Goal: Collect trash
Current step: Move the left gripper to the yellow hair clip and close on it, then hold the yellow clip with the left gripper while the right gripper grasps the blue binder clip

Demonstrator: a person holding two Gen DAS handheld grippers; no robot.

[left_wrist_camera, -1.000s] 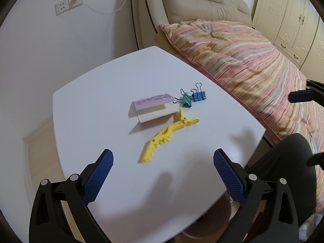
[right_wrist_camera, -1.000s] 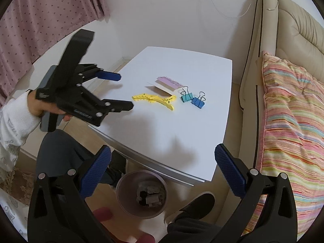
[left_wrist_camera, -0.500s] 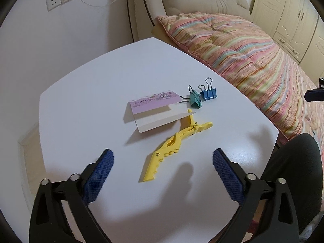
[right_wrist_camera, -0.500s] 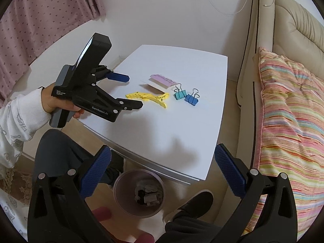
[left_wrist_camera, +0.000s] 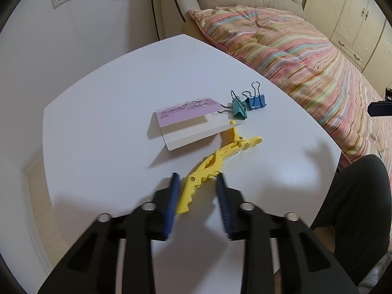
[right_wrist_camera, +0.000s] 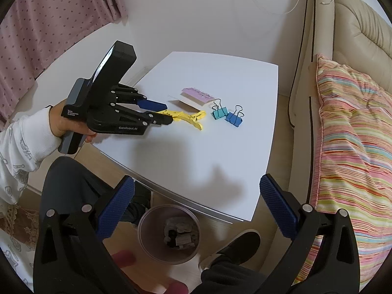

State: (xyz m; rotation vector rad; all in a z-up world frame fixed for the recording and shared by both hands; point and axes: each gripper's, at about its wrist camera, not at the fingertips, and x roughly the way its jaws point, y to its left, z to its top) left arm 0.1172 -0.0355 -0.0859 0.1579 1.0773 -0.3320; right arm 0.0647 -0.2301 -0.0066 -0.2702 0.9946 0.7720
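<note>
**Left gripper closing around the yellow clip on the white table**

The left gripper [left_wrist_camera: 197, 188] slants steeply down over the near part of the white table [left_wrist_camera: 103, 112], gripped from behind by a hand [right_wrist_camera: 65, 123] in a white patterned sleeve [right_wrist_camera: 22, 147]. Its jaws are closing with the toothed end of the yellow clip [left_wrist_camera: 210, 169] between them; the blue pads [left_wrist_camera: 171, 198] stand just beside the clip on either side, and no pad visibly presses it. The right gripper [right_wrist_camera: 196, 210] hangs off the table's near edge, above the floor, its jaws spread wide with nothing in them.

The yellow clip is a long plastic clip with a saw-toothed edge, lying flat on the table and running diagonally away from the left gripper. Its far end sits just beside a white card with a pink printed band [left_wrist_camera: 188, 120]. Past the card, farther in on the table, lie a teal binder clip [left_wrist_camera: 238, 109] and a blue binder clip [left_wrist_camera: 256, 101], side by side.

Below the table's near edge stands a round bin [right_wrist_camera: 147, 230] holding some crumpled scraps.
</note>
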